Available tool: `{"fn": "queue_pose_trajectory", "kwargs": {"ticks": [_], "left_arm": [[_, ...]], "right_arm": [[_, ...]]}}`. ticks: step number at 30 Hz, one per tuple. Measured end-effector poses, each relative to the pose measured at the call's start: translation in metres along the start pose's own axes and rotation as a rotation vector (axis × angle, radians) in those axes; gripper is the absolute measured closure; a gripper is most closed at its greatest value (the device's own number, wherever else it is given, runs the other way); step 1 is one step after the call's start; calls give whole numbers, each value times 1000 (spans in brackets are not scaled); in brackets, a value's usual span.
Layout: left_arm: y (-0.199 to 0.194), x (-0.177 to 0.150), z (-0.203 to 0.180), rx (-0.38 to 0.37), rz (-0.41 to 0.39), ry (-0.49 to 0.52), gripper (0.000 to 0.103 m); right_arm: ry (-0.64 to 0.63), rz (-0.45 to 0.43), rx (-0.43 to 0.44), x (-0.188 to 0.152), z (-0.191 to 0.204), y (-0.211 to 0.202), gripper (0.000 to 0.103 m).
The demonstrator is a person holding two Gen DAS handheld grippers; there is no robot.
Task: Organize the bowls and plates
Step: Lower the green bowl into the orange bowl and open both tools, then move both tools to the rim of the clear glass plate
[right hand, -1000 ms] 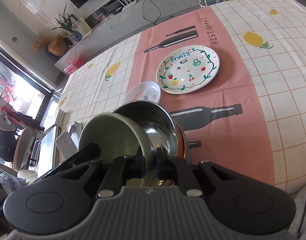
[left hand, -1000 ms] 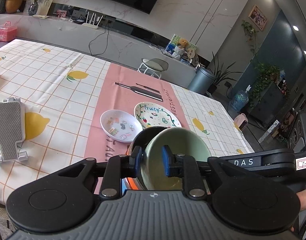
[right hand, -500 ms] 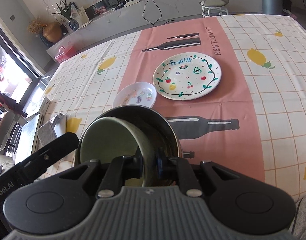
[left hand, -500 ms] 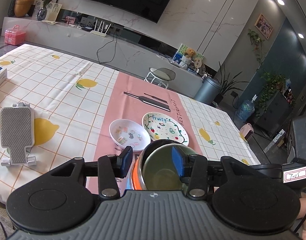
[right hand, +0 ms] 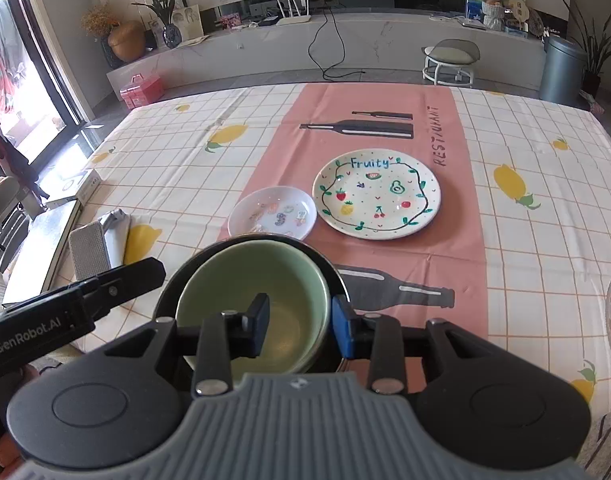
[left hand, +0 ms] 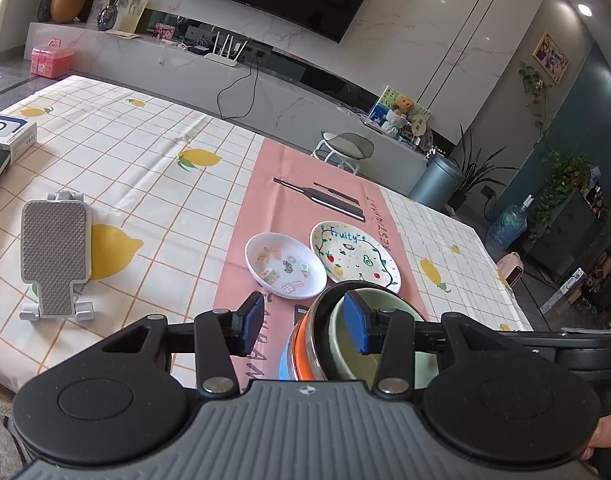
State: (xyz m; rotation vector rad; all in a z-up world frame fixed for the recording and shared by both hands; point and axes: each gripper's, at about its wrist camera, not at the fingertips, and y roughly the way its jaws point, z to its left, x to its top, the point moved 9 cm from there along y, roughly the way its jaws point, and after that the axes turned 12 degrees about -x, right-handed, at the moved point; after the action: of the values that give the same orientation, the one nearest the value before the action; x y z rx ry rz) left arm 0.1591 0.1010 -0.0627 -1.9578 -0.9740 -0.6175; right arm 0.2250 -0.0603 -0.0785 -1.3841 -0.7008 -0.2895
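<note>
A green bowl [right hand: 265,300] sits nested in a steel bowl [right hand: 329,276] at the desk's [right hand: 545,240] near edge, its base hidden. Right gripper [right hand: 299,326] jaws, just opened, straddle its rim without touching; left gripper [left hand: 303,328] jaws stand apart.

The left gripper [left hand: 303,330] points forward and downward, its blue-padded fingers [left hand: 252,328] spread apart with nothing pressed between them; its jaws have just been opening. The right gripper [right hand: 299,326] tilts more steeply down, and its jaws have just been opening too, the pads now standing clear on either side of a rim without gripping it. A bit of the person's hand [left hand: 603,434] shows at the left view's lower right edge.
</note>
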Motion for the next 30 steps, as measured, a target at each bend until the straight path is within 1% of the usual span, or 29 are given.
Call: {"fn": "queue_pose_trajectory", "kwargs": {"ticks": [1,4,5,6,7,8,9,10,12,13,14,15,17,18,19,23,27,30], "left_arm": [[1,-1,1,6,6,0,52],[2,-4,5,32,33,-4,52],[3,-6,7,41,48,-8,52],[4,-8,9,49,60,-11,52],[5,-10,11,60,72,-13,52],[6,-12,12,64,79,-13,50],[6,-13,12,65,84,-13,49],[7,-14,12,67,88,-12,49],[8,-15,12,72,90,-5,48],[8,-16,12,77,90,2,48],[8,-16,11,80,91,6,47],[8,-17,11,81,93,8,46],[10,-17,13,86,101,8,42],[10,-18,15,91,104,3,37],[11,-18,16,91,106,-7,36],[11,-19,19,84,113,-31,34],[12,-20,16,107,111,10,31],[13,-20,15,113,113,17,31]], "right_arm": [[-3,-13,0,2,-1,-3,69],[30,-55,2,12,-7,-11,56],[46,-73,0,15,-11,-13,54],[66,-99,-10,17,-15,-16,52],[84,-124,-31,17,-20,-17,47],[100,-145,-58,16,-24,-16,45],[108,-152,-85,13,-27,-13,45],[102,-138,-100,7,-29,-6,45],[79,-102,-59,-4,-25,4,46],[103,-101,-27,-7,-26,6,46],[129,-98,-18,-10,-28,8,46],[139,-89,-20,-11,-30,10,46],[118,-76,-35,-15,-30,17,46],[114,-75,-43,-16,-31,19,46],[118,-71,-42,-19,-30,20,46],[126,-48,-2,-25,-27,26,46],[116,-43,-7,-29,-25,30,45],[127,-35,5,-30,-26,32,44]]}}
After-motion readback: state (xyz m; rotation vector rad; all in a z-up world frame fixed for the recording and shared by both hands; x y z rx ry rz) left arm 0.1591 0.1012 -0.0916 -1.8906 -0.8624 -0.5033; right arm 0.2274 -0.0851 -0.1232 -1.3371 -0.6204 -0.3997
